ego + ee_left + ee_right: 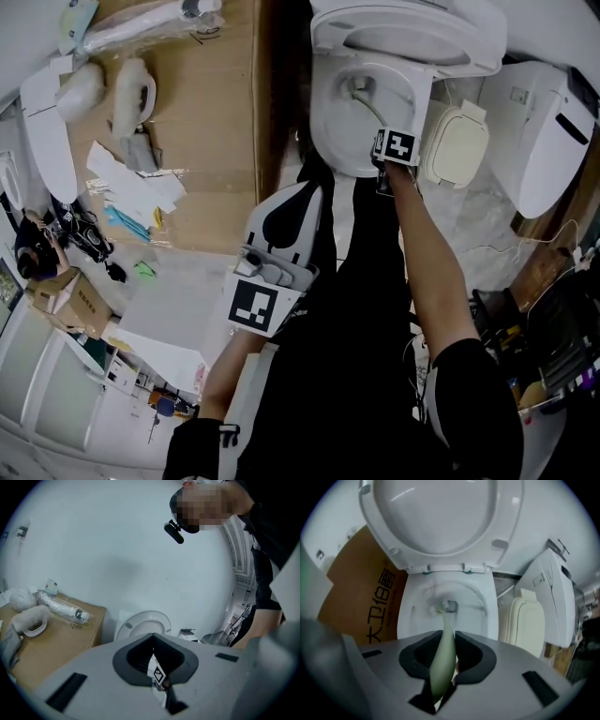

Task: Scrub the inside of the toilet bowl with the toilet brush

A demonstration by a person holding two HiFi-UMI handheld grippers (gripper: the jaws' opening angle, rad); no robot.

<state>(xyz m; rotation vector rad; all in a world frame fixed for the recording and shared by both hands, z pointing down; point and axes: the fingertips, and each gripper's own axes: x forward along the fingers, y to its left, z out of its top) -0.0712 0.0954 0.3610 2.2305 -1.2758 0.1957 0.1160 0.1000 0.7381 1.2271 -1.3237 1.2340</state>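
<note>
The white toilet bowl stands at the top middle with its seat and lid raised. My right gripper hovers at the bowl's near rim, shut on the pale green toilet brush. The brush handle reaches down into the bowl, and its blurred bristle head sits against the inner wall near the bottom. My left gripper hangs back near my body, away from the bowl, with nothing in it. In its own view the left gripper has its jaws drawn together, and the toilet lies beyond.
A large cardboard box carrying wrapped white parts stands left of the toilet, close to the bowl. A cream container and a white appliance stand on the right. Cables and clutter fill the lower right.
</note>
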